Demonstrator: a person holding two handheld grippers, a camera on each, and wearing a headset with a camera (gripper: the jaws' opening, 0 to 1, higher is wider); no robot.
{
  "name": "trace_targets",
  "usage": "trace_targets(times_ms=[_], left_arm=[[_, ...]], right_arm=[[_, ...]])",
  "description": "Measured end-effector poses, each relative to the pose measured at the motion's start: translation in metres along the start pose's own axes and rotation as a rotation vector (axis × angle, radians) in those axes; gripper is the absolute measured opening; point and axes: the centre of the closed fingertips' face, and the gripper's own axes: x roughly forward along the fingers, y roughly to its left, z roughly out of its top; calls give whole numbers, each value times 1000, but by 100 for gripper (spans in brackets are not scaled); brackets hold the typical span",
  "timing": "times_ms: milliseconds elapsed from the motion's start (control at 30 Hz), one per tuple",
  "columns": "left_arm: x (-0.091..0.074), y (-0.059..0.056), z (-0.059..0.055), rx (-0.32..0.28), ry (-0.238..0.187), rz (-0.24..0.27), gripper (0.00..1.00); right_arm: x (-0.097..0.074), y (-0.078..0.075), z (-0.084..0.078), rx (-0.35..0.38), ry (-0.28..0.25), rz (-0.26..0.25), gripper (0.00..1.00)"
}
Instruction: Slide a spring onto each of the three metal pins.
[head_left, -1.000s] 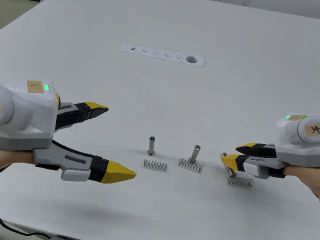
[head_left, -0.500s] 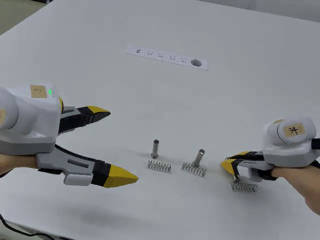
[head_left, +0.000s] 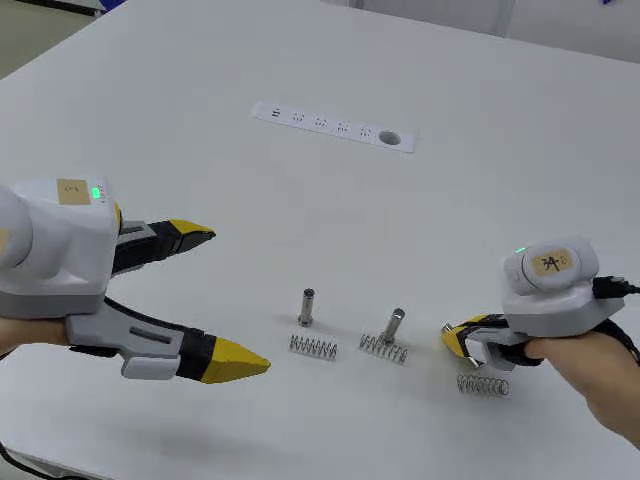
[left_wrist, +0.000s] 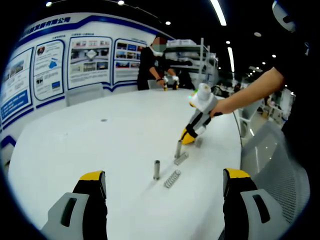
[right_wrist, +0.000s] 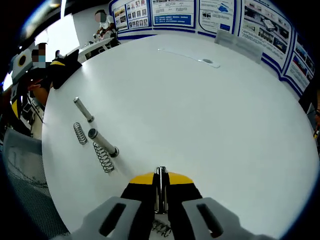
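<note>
**Tool state.** The right gripper (head_left: 458, 338) is closed on the third pin (right_wrist: 160, 190), a short cylindrical steel pin. In the right gripper view the pin is clamped between the yellow-tipped jaws and points forward along them. The left gripper (head_left: 220, 297) holds nothing. Its jaws are spread wide and it hovers above the white table (head_left: 450, 150) at 9 o'clock from the work.

**Workpiece positions.**
- The left pin (head_left: 306, 306) and the middle pin (head_left: 394, 325), both of the same steel type, stand on the table. The middle pin leans.
- A small coiled steel-wire spring lies just at 6 o'clock from each one: the left spring (head_left: 312, 347) and the middle spring (head_left: 383, 349).
- The right spring (head_left: 483, 384) lies at 6 o'clock from the right gripper.
- A flat white power strip (head_left: 330, 126) sits well away at 12 o'clock.

**Change over the last second.**
- The right gripper has rolled from a flat attitude to a raised one, with its body now above its jaws, while keeping its place at the third pin.
- The left gripper has stayed open and parked.
- No spring has moved.

**Meaning for the task.** No pin carries a spring yet, so all three remain to be done. The third pin appears secured for loading. The likely next requirement is for the left gripper to collect the right spring and align its bore with the pin's free end.
</note>
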Motion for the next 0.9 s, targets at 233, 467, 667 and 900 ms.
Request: trace_targets(times_ms=[233, 467, 667, 900], left_arm=[[-1, -1, 4, 7, -6, 3, 99], [0, -5, 8, 19, -5, 0, 99], [1, -9, 10, 15, -13, -14, 99], [0, -9, 11, 23, -11, -11, 99]], right_arm=[[1, -1, 0, 33, 5, 5, 8], [-1, 4, 4, 37, -42, 32, 8], [-6, 3, 11, 35, -84, 35, 8], [-14, 3, 15, 30, -121, 30, 8]])
